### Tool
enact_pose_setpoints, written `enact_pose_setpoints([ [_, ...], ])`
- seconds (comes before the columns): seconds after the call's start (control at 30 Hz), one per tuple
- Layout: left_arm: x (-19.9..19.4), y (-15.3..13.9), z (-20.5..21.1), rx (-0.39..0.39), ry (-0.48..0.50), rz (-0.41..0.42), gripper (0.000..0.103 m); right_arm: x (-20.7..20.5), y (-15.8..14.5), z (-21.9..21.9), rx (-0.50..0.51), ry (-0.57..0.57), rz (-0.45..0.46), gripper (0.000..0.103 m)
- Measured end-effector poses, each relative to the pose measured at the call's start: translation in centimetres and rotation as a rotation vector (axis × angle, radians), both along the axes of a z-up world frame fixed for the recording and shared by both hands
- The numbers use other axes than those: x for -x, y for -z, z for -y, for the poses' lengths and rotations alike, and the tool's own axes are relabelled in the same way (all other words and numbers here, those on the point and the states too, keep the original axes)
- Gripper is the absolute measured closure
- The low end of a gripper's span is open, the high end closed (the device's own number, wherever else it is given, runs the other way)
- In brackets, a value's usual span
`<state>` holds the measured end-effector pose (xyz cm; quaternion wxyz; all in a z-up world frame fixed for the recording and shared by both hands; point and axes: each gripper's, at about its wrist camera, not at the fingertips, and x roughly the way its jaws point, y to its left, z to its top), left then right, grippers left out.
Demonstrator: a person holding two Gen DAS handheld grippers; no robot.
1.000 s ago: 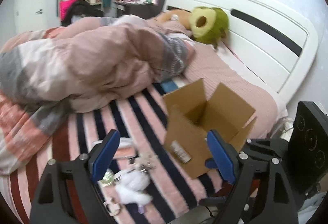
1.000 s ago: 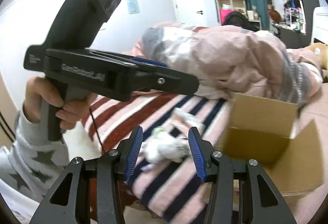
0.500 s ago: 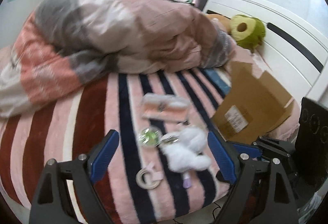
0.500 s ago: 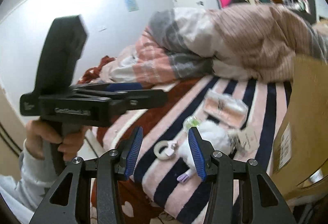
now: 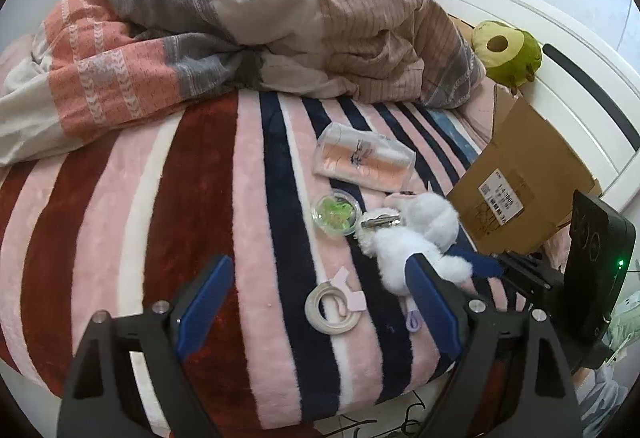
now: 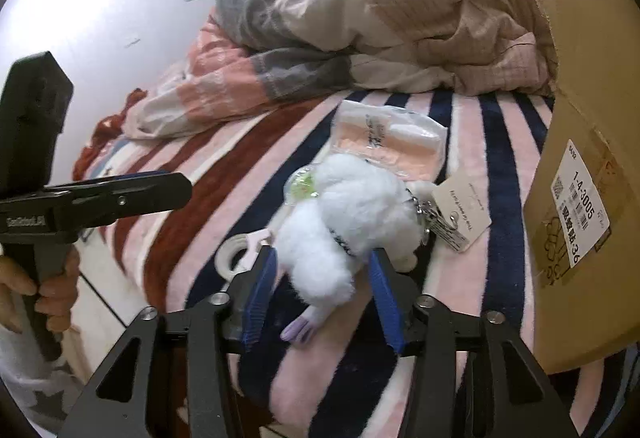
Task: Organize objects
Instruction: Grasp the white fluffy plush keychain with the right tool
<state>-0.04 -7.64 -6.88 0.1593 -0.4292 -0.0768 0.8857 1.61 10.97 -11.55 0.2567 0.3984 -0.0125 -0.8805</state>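
Note:
A white plush toy with a key ring and paper tag lies on the striped blanket. My right gripper is open with its jaws either side of the toy's lower end. The toy also shows in the left wrist view, with the right gripper's blue finger beside it. My left gripper is open and empty above a tape roll. A round clear case with green pieces, a plastic packet and a cardboard box lie nearby.
A bunched duvet covers the far part of the bed. An avocado plush rests against the white headboard. The bed's near edge drops to the floor. The box stands close on the right.
Both grippers have moved in closer to the objects. My right gripper now has its jaws around the white plush toy. The left gripper has come down over the tape roll.

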Motion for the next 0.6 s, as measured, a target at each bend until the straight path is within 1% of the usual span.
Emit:
enact_pose_setpoints([
  [0.03,0.1,0.1,-0.1,0.004,0.002,0.001,0.017,0.1,0.2,0.2,-0.003,-0.004,0.002,0.032],
  [0.2,0.6,0.7,-0.1,0.022,0.003,0.005,0.017,1.6,1.2,1.5,-0.054,0.004,0.019,0.032],
  [0.3,0.8,1.0,-0.1,0.028,-0.004,0.011,0.017,2.6,2.0,1.8,-0.057,0.019,0.04,0.032],
  [0.47,1.2,1.7,0.1,0.036,-0.012,0.026,0.017,3.3,2.4,2.4,-0.084,0.033,0.029,0.032],
  [0.5,1.2,1.7,0.1,0.037,-0.013,0.029,0.017,3.3,2.5,2.5,-0.088,0.038,0.026,0.035],
  [0.53,1.3,1.8,0.1,0.037,-0.015,0.031,0.017,3.3,2.4,2.6,-0.091,0.042,0.019,0.04],
  [0.57,1.3,1.9,0.1,0.037,-0.016,0.033,0.017,3.3,2.4,2.6,-0.091,0.037,0.016,0.058],
  [0.6,1.3,2.0,0.1,0.036,-0.017,0.035,0.016,3.2,2.4,2.7,-0.095,0.03,0.016,0.059],
])
